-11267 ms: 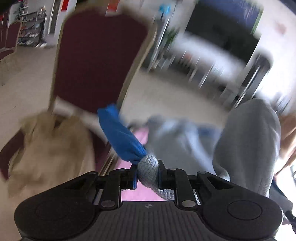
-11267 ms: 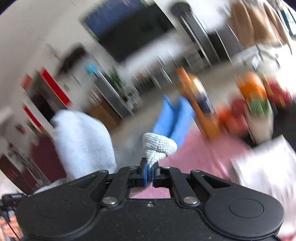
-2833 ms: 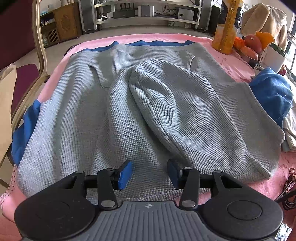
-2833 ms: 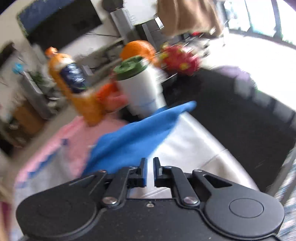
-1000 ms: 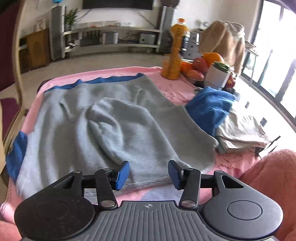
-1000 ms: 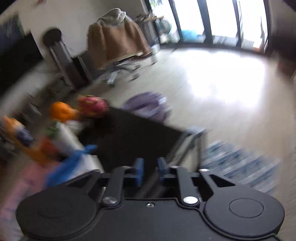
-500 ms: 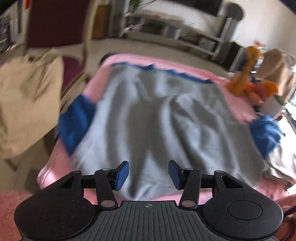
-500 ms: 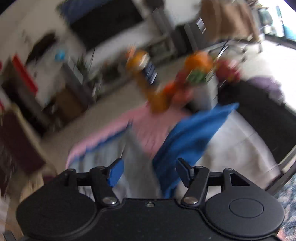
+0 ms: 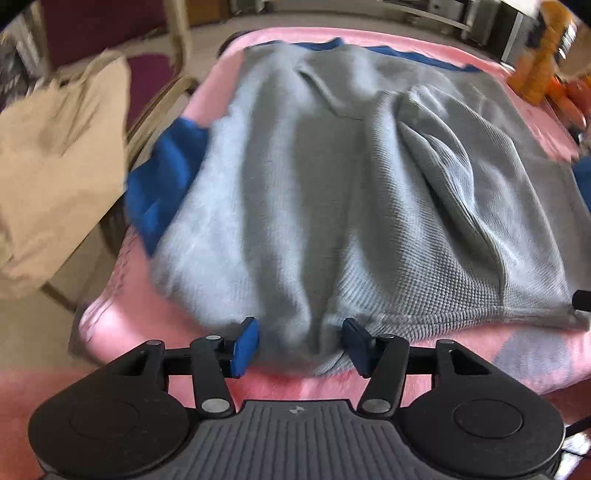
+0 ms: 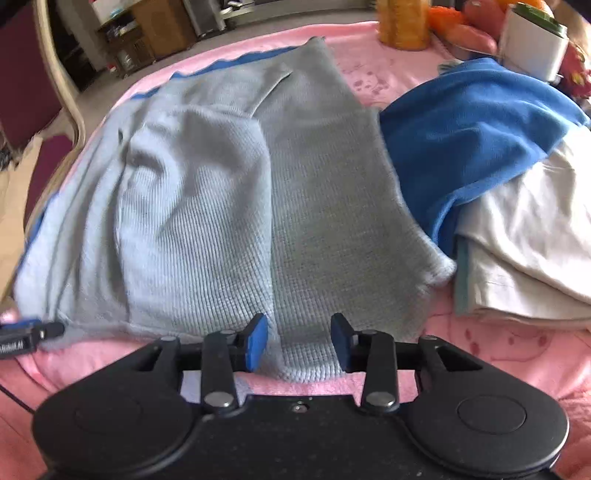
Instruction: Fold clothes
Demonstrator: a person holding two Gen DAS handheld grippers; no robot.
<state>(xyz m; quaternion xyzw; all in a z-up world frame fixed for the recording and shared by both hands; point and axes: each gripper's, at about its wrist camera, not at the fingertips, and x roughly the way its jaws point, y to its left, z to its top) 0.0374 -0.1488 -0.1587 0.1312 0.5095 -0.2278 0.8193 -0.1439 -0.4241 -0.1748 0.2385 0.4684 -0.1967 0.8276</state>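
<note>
A grey waffle-knit sweater (image 9: pixel 369 184) lies spread on the pink-covered table (image 9: pixel 155 295), a sleeve folded over its body (image 10: pixel 192 221). It also shows in the right wrist view (image 10: pixel 325 206). A blue garment edge (image 9: pixel 162 177) sticks out from under its left side. My left gripper (image 9: pixel 300 343) is open, its jaws either side of the sweater's near hem. My right gripper (image 10: pixel 298 341) is open over the near hem further right. Neither holds cloth.
A folded blue garment (image 10: pixel 480 122) lies on folded white clothes (image 10: pixel 524 240) at the right. An orange bottle (image 10: pixel 402 22), fruit and a white cup (image 10: pixel 532 48) stand at the far right. A maroon chair (image 9: pixel 110 55) with beige cloth (image 9: pixel 55 166) stands at the left.
Both grippers have swung back to the sweater and dropped to its near hem. The right gripper, shut earlier, now stands open.
</note>
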